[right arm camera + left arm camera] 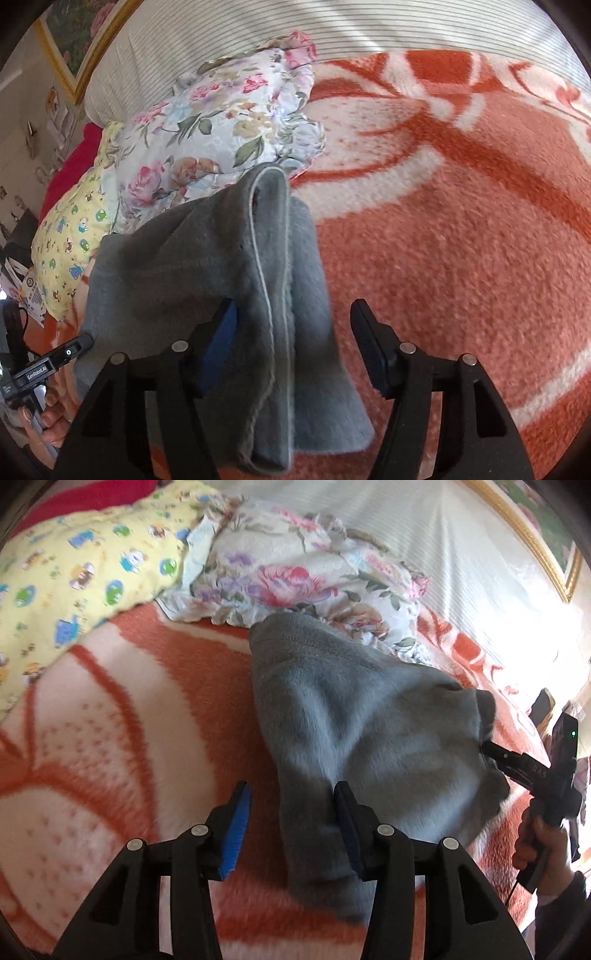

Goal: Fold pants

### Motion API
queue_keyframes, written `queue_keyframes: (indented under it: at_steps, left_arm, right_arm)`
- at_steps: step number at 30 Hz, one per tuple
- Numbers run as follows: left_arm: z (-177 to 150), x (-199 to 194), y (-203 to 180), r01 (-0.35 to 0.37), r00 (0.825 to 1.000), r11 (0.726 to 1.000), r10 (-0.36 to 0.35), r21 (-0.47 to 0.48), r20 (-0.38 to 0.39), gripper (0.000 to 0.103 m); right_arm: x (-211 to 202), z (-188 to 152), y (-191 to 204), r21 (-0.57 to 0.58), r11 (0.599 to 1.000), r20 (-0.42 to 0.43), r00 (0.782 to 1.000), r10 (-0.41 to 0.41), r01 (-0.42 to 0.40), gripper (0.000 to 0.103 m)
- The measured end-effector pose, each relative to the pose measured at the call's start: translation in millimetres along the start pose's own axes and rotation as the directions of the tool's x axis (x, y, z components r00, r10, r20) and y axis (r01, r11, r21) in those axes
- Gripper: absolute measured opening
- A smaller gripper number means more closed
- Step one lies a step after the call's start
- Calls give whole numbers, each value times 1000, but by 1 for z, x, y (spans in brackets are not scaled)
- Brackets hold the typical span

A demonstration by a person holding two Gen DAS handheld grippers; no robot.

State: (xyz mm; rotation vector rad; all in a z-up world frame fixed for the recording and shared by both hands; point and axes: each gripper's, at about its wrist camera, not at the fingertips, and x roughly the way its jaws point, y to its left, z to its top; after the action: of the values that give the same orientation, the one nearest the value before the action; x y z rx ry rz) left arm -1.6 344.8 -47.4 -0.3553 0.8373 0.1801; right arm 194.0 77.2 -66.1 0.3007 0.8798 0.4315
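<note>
Looking at gray pants [369, 709] lying bunched up on an orange and white blanket [110, 720]. Resting with the far end just touching a flowery pillow [295, 572], beside a yellow pillow [74, 572] with little cartoon pictures.

Holding the left gripper [291, 794] wide open, low over the near end of the pants. Not squeezing anything. Showing a strip of gray cloth running down between the two fingers, pressed close to the right finger, with the blue pad [234, 834] on the other finger bare and apart from the cloth.

Holding the right gripper [294, 314] wide open too, at the other side of the pants. Not pinching here either. Showing a folded gray strip with a pale seam lying between the fingers, leaning over the left finger and hiding part of its blue pad. Leaving the right finger standing free over the blanket.

Seeing the right hand [543, 845] wrapped around its black handle at the edge of the left view, with the tip of that gripper touching the side of the pants.

Spotting a gold picture frame [535, 542] up on the wall behind the bed.
</note>
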Motion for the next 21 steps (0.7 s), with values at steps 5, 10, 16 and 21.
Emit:
queue_keyframes:
  at_steps: [5,10,16,21]
  left_arm:
    - [-21,-19,-12,3,1000,999,-3,43,0,47]
    - [-38,-1,-12,-56,997,997,59,60,-49,50]
    - [-41,-8,-11,-74,996,996,76,45,-41,55]
    - [-52,-26,-13,-97,994,995,99,33,-39,54]
  right_arm:
    - [-30,-11,3,14,999,77,996,34,-35,65]
    - [-5,-28,20,-96,993,-19,997,-77,74,64]
    - [-6,-32,16,-81,993,-12,996,-89,88,66]
    - [-40,-34,22,-79,996,34,999,-37,40,67]
